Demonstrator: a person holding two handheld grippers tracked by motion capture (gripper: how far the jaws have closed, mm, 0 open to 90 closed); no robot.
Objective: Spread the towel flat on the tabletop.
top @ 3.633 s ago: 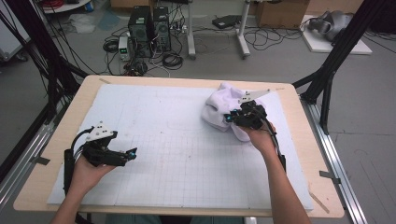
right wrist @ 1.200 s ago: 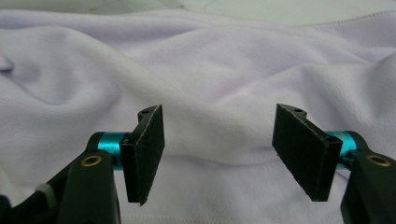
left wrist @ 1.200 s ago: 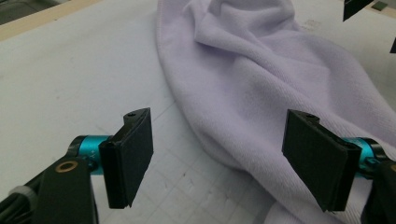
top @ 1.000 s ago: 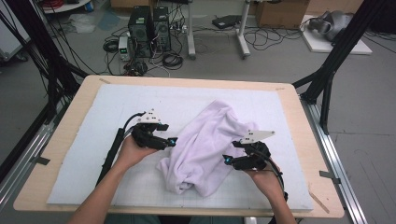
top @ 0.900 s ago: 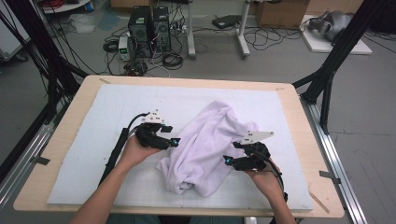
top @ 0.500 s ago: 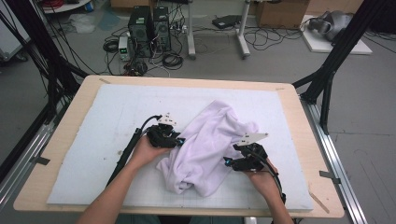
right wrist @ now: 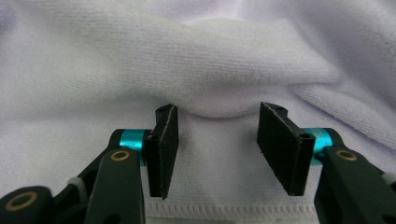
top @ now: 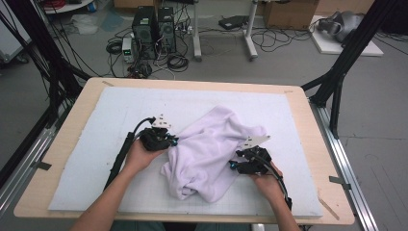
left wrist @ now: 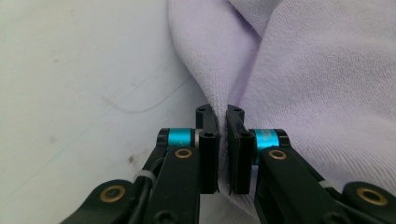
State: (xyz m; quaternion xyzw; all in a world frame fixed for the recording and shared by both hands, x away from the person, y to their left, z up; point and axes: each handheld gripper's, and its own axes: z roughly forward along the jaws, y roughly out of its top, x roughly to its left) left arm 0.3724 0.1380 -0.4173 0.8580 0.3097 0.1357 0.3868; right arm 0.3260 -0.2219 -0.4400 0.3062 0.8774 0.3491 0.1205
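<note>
A: Starting at the left of the high view. The left hand (top: pixel 136 156) is resting on the white mat (top: pixel 91 144) that is covering the counter (top: pixel 62 159), and it is carrying the left gripper (top: pixel 169 141), whose black cable (top: pixel 122 154) is trailing back along the forearm.

B: State of its jaws?

A: In the left gripper view the left gripper (left wrist: pixel 218 122) is showing its jaws nearly pressed together, with a fold of the lilac towel (left wrist: pixel 299 84) pinched in the narrow slit between the pads. They have just been closing onto that fold. The mat (left wrist: pixel 79 88) is lying bare to the left of the fold.

B: And the towel itself?

A: The towel (top: pixel 211 151) is lying crumpled on the mat, right of centre and between the two grippers, with its left edge at the left gripper.

B: Moving on to the right side.

A: The right gripper (top: pixel 234 166) is sitting at the towel's right edge, held by the right hand (top: pixel 267 182). In the right gripper view the right gripper (right wrist: pixel 217 135) is standing with its jaws spread about halfway; they have just been closing. A rounded fold of the towel (right wrist: pixel 224 65) is bulging into the gap at their tips, and the hemmed edge is running below. The pads are not pressing on the cloth.
</note>
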